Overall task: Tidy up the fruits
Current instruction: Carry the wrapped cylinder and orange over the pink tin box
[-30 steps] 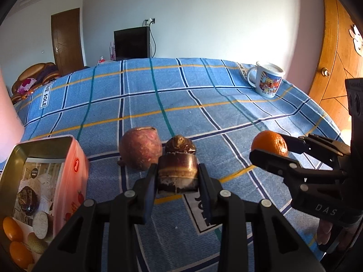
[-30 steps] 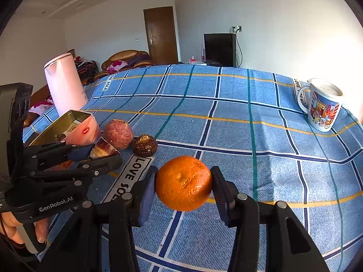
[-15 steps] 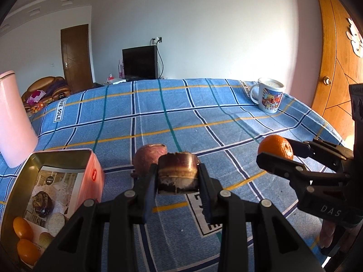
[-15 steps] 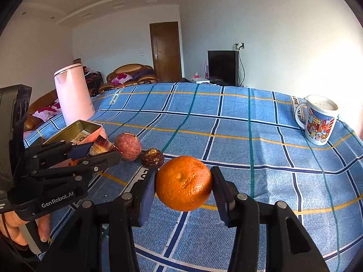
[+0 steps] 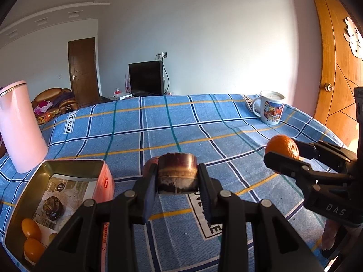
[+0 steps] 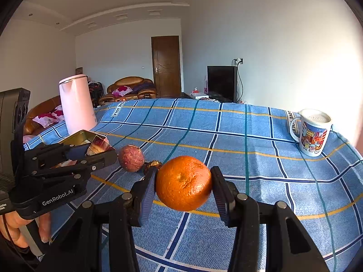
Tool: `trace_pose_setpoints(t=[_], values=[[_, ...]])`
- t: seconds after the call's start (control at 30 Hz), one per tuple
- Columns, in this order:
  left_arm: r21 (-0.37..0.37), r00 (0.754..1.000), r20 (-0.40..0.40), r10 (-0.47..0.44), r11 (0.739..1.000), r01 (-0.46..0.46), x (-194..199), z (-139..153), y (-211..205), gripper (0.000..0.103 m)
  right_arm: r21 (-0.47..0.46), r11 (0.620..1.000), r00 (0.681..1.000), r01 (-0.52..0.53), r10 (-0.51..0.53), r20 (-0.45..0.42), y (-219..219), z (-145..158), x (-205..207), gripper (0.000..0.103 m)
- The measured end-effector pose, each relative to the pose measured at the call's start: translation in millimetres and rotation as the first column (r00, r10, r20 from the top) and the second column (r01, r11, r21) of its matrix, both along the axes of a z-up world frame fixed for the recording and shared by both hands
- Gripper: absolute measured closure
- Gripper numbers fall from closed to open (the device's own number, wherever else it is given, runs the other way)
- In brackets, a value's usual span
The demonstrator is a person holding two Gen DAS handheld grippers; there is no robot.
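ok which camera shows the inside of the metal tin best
The left wrist view: it looks down into the open tin, showing two small orange fruits, a dark round fruit and a printed card. The right wrist view shows only its rim, behind the left tongs.

From the left wrist we see only a sliver of the reddish round fruit (image 5: 148, 165); the brown piece (image 5: 177, 173) clamped in the left gripper (image 5: 177, 189) covers the rest. The open tin (image 5: 68, 165) near the table's left edge is cut by the picture's lower left border, and the gripper's arm hides its near corner. Inside it, two small orange fruits (image 5: 31, 227) show, and a pale thing beside them is too covered to name.

From the right wrist, the small dark fruit (image 6: 154, 164) is mostly behind the right gripper's (image 6: 183, 189) finger. The left gripper (image 6: 99, 153) blocks most of the tin (image 6: 79, 136). The mug's (image 6: 314, 133) contents are washed out.
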State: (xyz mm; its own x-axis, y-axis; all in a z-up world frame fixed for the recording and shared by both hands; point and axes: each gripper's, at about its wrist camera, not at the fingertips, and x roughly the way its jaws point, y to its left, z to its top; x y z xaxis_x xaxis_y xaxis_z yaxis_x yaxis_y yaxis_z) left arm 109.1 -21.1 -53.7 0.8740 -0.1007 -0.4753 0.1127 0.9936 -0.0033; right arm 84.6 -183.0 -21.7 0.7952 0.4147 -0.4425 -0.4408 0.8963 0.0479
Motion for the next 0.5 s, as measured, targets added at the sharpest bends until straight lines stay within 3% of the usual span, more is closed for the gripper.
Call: trace_pose_setpoints(t=[0.5], values=[[0.028, 0.996, 0.091, 0.020, 0.999, -0.022, -16, 6, -1, 0.067, 0.013, 0.999, 0.992, 0.029, -0.031, 0.120, -3, 10, -19, 0.054]])
